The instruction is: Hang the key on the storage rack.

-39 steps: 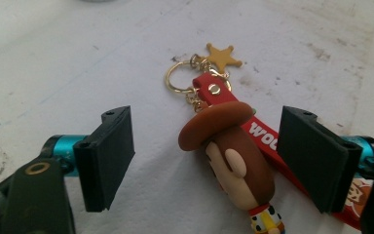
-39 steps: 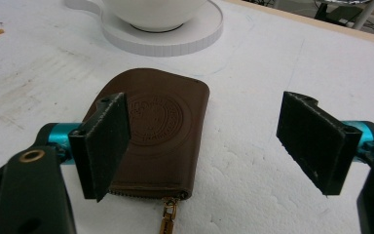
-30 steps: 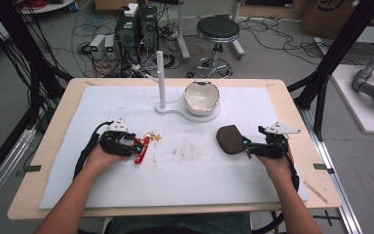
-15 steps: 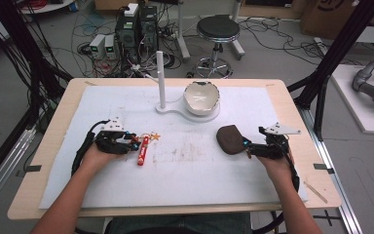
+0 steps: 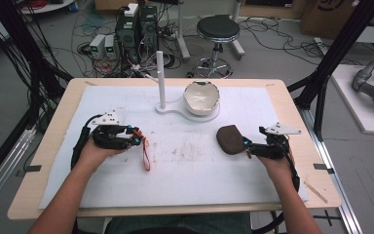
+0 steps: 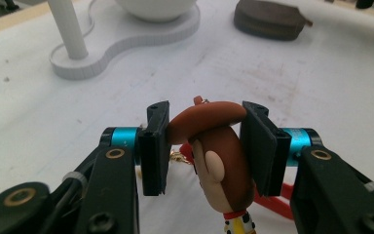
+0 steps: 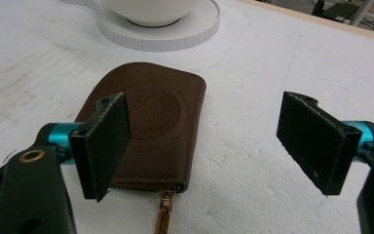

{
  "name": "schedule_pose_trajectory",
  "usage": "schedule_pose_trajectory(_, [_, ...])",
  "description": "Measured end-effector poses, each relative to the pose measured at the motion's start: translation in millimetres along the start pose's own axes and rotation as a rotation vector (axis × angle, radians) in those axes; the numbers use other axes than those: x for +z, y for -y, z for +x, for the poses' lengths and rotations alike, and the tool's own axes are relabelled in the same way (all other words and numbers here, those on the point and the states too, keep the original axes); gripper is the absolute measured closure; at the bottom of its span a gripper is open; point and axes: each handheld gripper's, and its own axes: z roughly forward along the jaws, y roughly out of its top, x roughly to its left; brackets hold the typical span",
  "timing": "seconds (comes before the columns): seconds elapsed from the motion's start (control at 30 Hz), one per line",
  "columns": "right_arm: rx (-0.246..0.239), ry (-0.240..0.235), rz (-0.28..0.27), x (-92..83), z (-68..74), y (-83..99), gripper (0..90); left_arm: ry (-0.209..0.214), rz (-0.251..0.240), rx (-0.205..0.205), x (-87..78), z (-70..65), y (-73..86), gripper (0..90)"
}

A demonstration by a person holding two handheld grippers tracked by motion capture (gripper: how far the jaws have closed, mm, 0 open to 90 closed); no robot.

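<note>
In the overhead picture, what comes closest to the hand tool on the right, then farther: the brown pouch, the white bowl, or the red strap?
From the right gripper:
1. Brown pouch, just beyond its tips, toward the table's middle.
2. White bowl, at the table's far side.
3. Red strap, across the table by the left gripper.

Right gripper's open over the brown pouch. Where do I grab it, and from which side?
Probably the zipper edge. The brown pouch lies flat, so its faces give nothing to pinch. The zipper pull points toward the right gripper; come in low from that near side and close the jaws across that edge.
</note>
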Motion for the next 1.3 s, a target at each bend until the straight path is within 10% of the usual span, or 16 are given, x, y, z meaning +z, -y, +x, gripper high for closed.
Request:
schedule_pose_trajectory(0.3, [-0.001, 0.004, -0.003, -0.7, 0.2, -0.1, 20.2, 0.03, -0.079, 0.021, -9.1, -1.3, -29.2, 55.3])
schedule_pose_trajectory(1.3, [-0.006, 0.004, -0.004, -0.5, 1.1, -0.3, 20.2, 0.042, -0.118, 0.104, -9.0, 7.0, -126.3, 55.2])
